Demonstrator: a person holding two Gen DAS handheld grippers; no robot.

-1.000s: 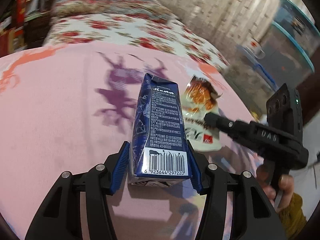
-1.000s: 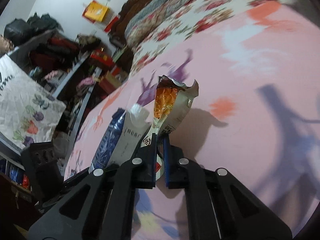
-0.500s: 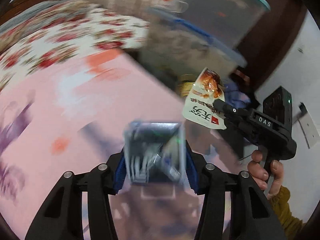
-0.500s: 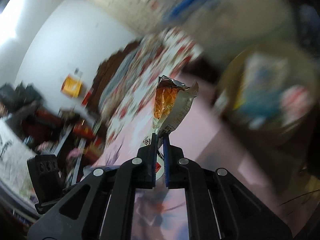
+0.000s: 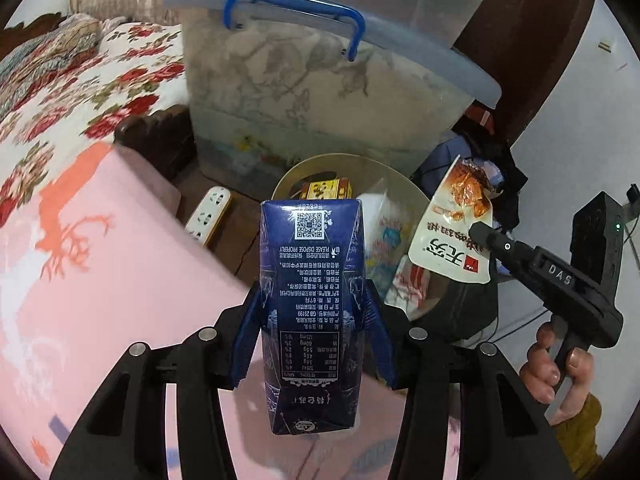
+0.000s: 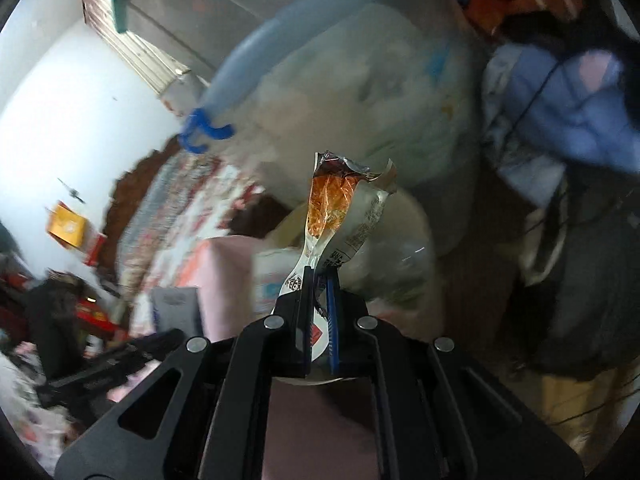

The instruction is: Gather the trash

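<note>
Out past the far edge of the pink bedspread (image 5: 100, 280), both pieces of trash hang in the air near the waste bin (image 5: 404, 184). The left gripper (image 5: 312, 312) is clamped on the dark blue milk carton (image 5: 312, 304), pads on its two side faces, top end pointing toward the bin. To the right, the right gripper (image 6: 318, 292) pinches the torn snack wrapper (image 6: 340, 216) by its lower end, jaws almost closed on the thin film.

The bin already holds rubbish, a yellow box (image 5: 326, 190) and some white packaging, so room is limited. Here's the risk: the carton looks short of the opening, roughly over the near rim, and letting go now could bounce it off the rim onto the floor beside the power strip (image 5: 208, 216). The wrapper is light and floppy; released from height, it may drift wide toward the clothes heaped on the right. The right wrist view is blurred, so how squarely the wrapper sits over the bin is hard to say. Two tools crowding one mouth could also knock together.
</note>
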